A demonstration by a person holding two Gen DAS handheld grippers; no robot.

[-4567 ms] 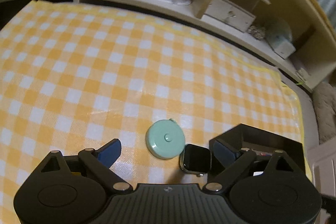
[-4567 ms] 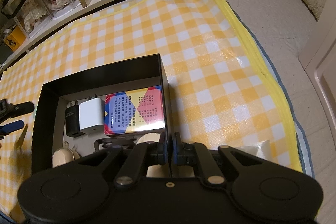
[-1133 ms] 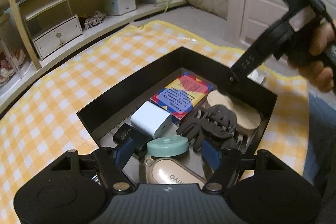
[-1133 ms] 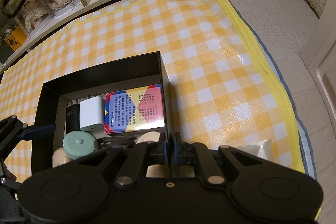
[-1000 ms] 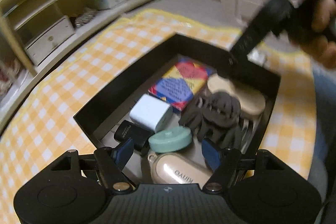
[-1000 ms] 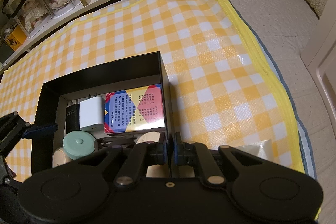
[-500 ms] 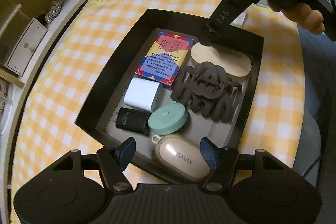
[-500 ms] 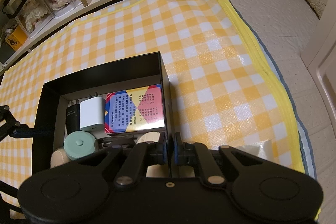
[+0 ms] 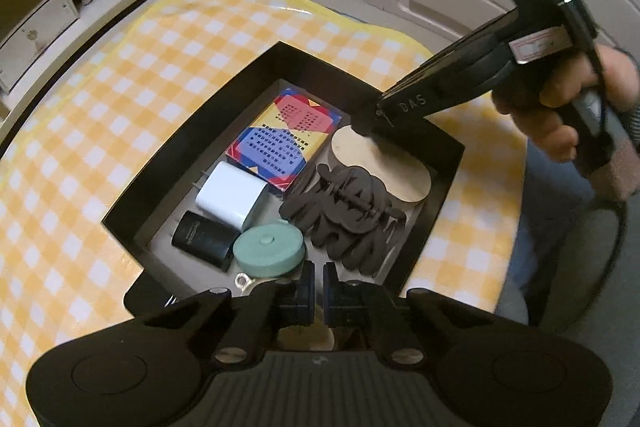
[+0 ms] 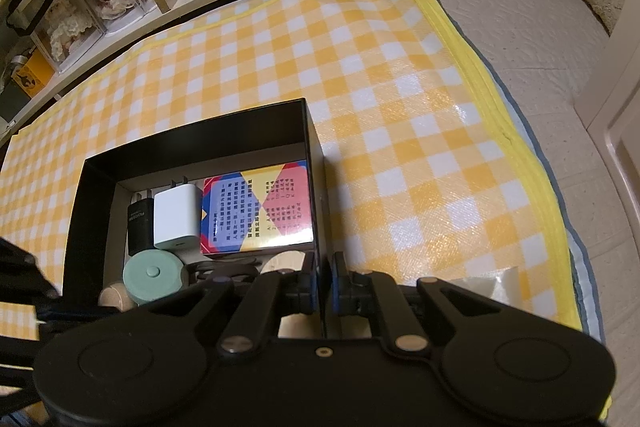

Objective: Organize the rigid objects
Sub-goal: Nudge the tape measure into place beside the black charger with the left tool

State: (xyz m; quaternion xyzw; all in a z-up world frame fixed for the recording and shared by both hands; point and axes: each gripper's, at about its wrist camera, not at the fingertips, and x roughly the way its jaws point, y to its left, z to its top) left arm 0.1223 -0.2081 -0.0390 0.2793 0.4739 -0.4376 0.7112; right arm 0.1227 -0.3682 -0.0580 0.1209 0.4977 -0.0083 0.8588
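Hovering just above the near end of the black open-topped rectangular box [image 9: 256, 67], the left gripper [image 9: 315, 291] had its jaws just snapped together w/ nothing between them. The right gripper [image 10: 323, 287] was clenched on the box's right wall, thin black edge sandwiched between its pads, so it was pinning the box in place.

Risks, as I judged them: if the left one dropped straight down while closed, its tips could've knocked the mint-green round tape measure [image 9: 269, 250], which lay flat in the box just ahead of the fingertips and was touching the small black plug adapter [image 9: 204, 239]. A nudge there could've shoved it onto the white square wall charger [image 9: 232, 195] or against the dark brown plastic claw hair clip [image 9: 348, 215]. The beige oval case [image 10: 114, 299] sat right under the left fingers, mostly hidden, easy to catch. If the right hand [image 9: 560, 115] pulled sideways w/o letting go, the whole box would've tipped or slid on the glossy yellow-and-white checked mat [image 10: 360, 67].

Farther back lay the colourful printed card box [image 9: 284, 143] and a tan round wooden disc [image 9: 380, 167], both inside. No loose item showed on the mat.
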